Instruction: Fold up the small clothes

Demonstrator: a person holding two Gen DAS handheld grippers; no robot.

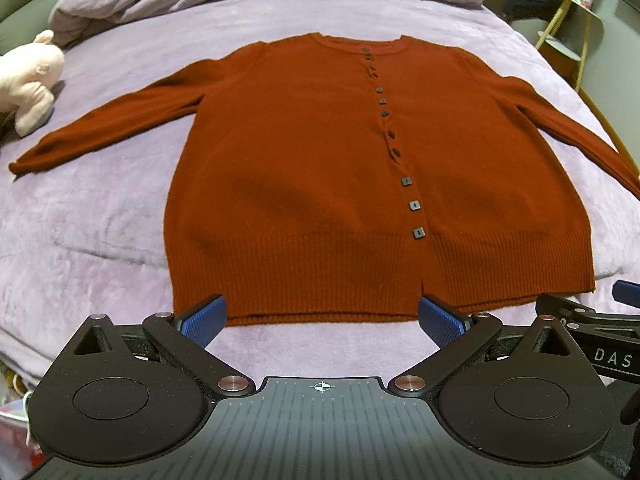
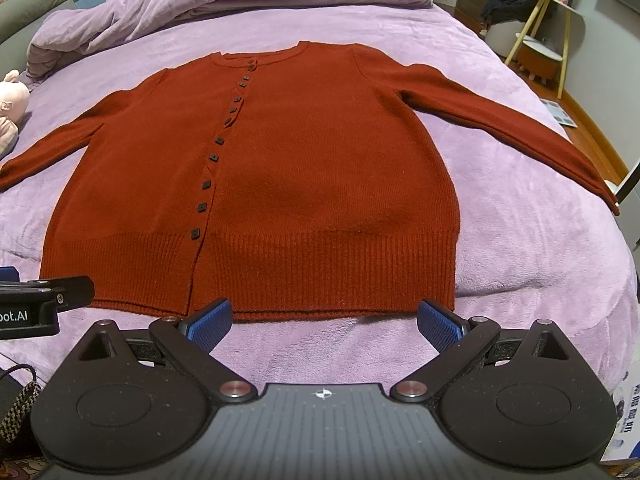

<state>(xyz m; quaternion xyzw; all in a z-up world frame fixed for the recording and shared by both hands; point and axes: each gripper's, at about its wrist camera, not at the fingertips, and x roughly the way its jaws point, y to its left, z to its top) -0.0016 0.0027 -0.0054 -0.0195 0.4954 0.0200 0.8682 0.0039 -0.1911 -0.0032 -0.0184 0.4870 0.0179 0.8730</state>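
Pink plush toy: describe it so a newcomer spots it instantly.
Start at the purple-covered bed with the rust-red cardigan spread flat. Follow the cardigan's sleeve to the left-hand edge of both views: the plush toy lies just beyond it, the only pale pink, stuffed thing there.

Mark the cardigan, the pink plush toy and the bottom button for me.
cardigan (image 1: 304, 168), left wrist view, on the front panel left of the buttons.
pink plush toy (image 1: 30, 80), left wrist view, on its body at the left edge.
bottom button (image 1: 418, 233), left wrist view, on the button's face above the ribbed hem.
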